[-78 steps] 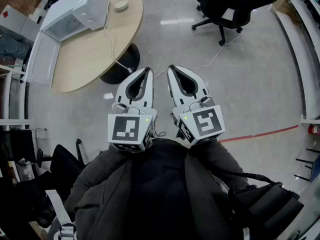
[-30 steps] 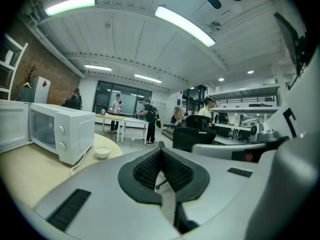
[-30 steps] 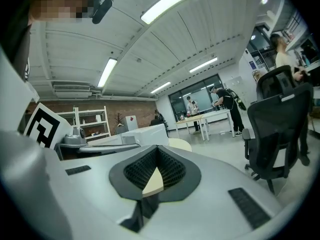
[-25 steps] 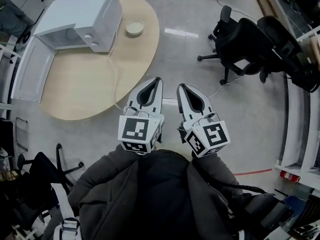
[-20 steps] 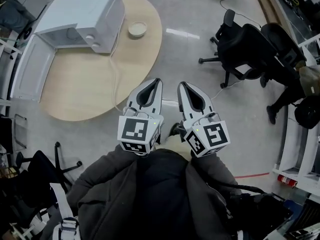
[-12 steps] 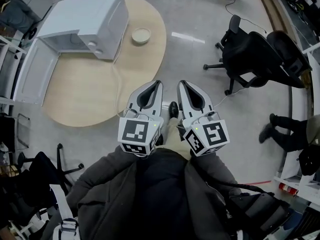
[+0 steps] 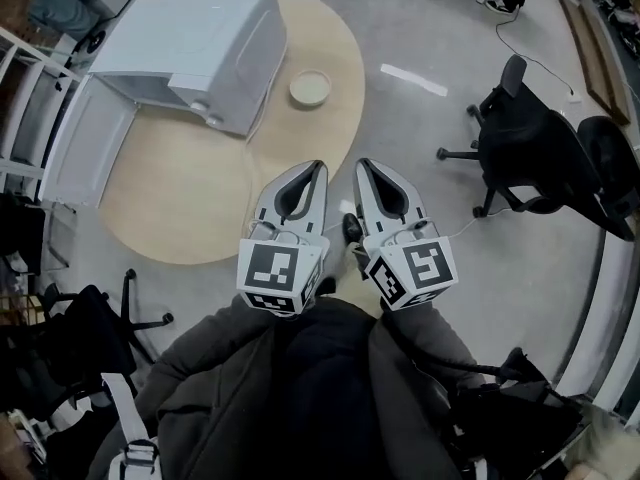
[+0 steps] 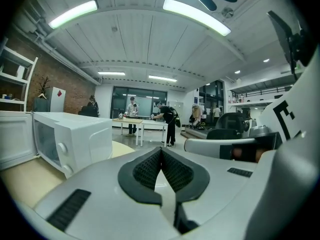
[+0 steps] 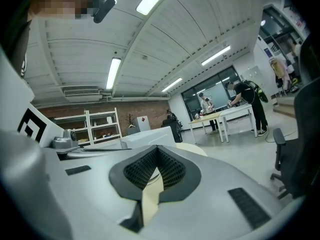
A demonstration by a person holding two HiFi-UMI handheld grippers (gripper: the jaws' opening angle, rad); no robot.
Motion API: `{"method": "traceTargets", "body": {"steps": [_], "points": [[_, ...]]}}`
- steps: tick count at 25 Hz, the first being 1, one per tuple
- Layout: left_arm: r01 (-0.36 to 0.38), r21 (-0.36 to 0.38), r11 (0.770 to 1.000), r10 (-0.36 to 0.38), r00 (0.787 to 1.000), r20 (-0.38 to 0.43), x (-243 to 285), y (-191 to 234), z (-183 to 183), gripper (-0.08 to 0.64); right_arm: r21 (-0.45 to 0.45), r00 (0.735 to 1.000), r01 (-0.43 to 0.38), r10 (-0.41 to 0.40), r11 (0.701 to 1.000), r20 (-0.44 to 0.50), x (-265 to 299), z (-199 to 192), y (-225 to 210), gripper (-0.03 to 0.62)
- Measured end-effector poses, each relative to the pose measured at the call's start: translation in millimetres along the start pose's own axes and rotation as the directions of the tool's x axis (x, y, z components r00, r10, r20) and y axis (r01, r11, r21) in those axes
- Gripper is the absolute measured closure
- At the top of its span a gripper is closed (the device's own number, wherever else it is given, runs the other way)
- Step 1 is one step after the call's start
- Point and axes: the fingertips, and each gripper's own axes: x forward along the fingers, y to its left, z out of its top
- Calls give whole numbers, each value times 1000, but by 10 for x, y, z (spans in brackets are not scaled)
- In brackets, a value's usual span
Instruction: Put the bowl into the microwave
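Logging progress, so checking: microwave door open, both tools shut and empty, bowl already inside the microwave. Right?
No. The head view shows the bowl on the table beside the microwave, not inside it. The door is open, and the left tool and right tool are shut and empty.

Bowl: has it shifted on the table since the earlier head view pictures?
No. The bowl sits in the same spot, just right of the microwave; only the view shifted.

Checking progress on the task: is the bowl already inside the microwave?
No, in the head view the bowl sits on the table beside the microwave, outside it.
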Motion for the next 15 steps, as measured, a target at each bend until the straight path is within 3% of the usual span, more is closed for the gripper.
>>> {"method": "traceTargets", "body": {"steps": [9, 15], "points": [[-129, -17, 992, 127, 990, -62, 953, 499, 145, 551, 61, 988, -106, 113, 992, -109, 984, -9, -609, 586], [-217, -42, 975, 211, 971, -113, 1574, 772, 70, 551, 88, 965, -183, 196, 979, -176, 1555, -95, -1043, 586]]}}
